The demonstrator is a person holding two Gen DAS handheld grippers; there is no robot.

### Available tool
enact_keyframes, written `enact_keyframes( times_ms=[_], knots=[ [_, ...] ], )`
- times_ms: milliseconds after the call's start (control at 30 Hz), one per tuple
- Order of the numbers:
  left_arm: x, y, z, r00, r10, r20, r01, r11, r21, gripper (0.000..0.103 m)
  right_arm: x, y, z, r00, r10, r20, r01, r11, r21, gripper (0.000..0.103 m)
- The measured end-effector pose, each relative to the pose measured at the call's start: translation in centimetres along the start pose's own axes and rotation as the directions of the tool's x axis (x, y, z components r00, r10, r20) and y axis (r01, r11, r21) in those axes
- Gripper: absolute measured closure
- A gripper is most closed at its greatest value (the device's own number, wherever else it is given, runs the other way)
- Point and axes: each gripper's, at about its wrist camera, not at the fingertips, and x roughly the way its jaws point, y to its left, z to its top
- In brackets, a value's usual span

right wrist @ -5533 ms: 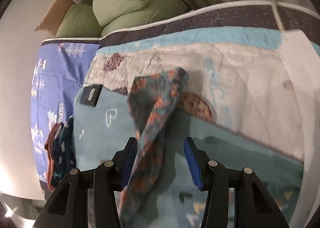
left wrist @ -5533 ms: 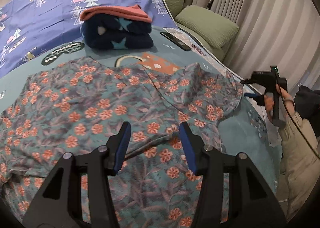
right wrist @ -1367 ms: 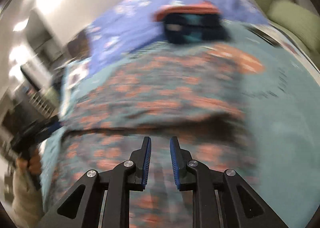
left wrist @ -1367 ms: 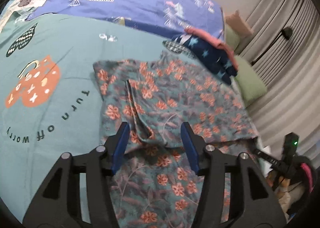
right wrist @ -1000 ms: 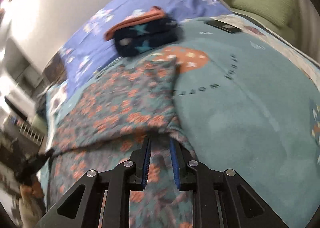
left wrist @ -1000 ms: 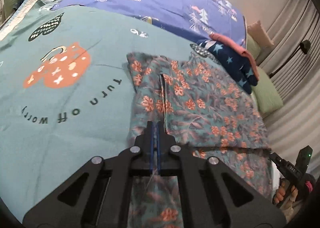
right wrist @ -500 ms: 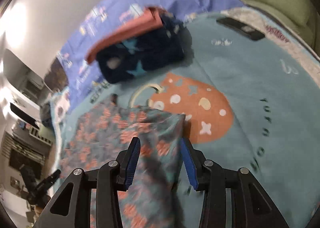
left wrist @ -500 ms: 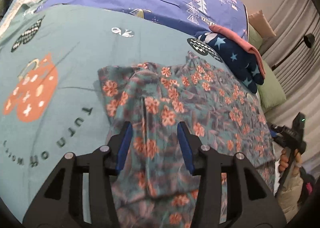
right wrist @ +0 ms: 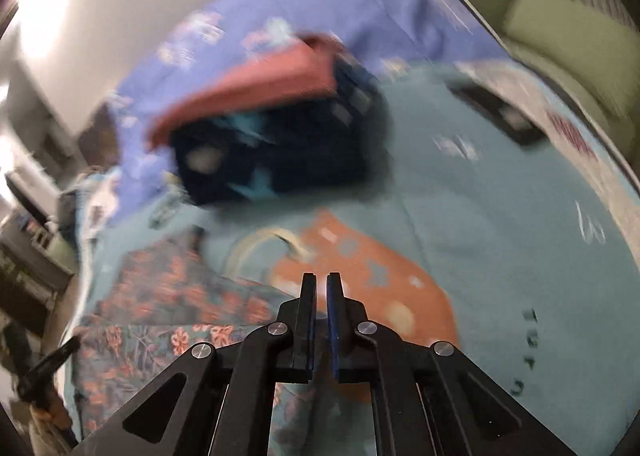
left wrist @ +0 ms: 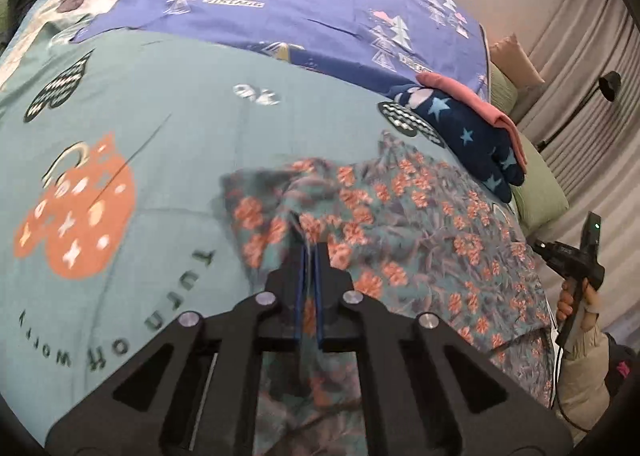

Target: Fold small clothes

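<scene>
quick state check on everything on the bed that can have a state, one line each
floral garment: partly folded, rumpled, lying on the bed
left hand-held gripper: shut on the floral garment
right hand-held gripper: shut; blur hides whether cloth is pinched
star-print clothes: folded, stacked, pink piece on top
green pillow: lying at the bed edge
</scene>
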Motion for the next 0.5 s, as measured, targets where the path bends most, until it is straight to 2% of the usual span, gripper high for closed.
enact_keyframes(
  times_ms=[133,267,367,433,500],
  knots=[
    [-1.0,1.1,0.1,1.0,0.026,0.015,-0.026,1.0,-0.012,0.089,-2.2,0.0,-1.1,0.999,0.026,0.045,-0.027,1.0,0.012,0.095],
    [-1.3,2.6,1.1,0.999,0.012,0.033,-0.009,0.997,-0.079,0.057,-5.0,4.9,-1.9,0.996,0.069,0.052,-0.061,0.989,-0.134,0.09],
    [-0.3,3.3,1.8,1.0,-0.011,0.019,0.013,0.995,-0.101,0.054,-5.8,10.5,-2.7,0.991,0.131,0.006,-0.124,0.951,-0.283,0.08],
    [1.0,3.9,2.4,0.998,-0.052,-0.021,0.05,0.992,-0.112,0.054,-5.4,14.0,-3.4,0.984,0.171,-0.046,-0.176,0.915,-0.362,0.078],
    [2.4,4.5,3.1,0.992,-0.114,-0.059,0.105,0.985,-0.138,0.054,-4.0,17.7,-4.0,0.968,0.214,-0.128,-0.248,0.877,-0.411,0.076]
  ],
)
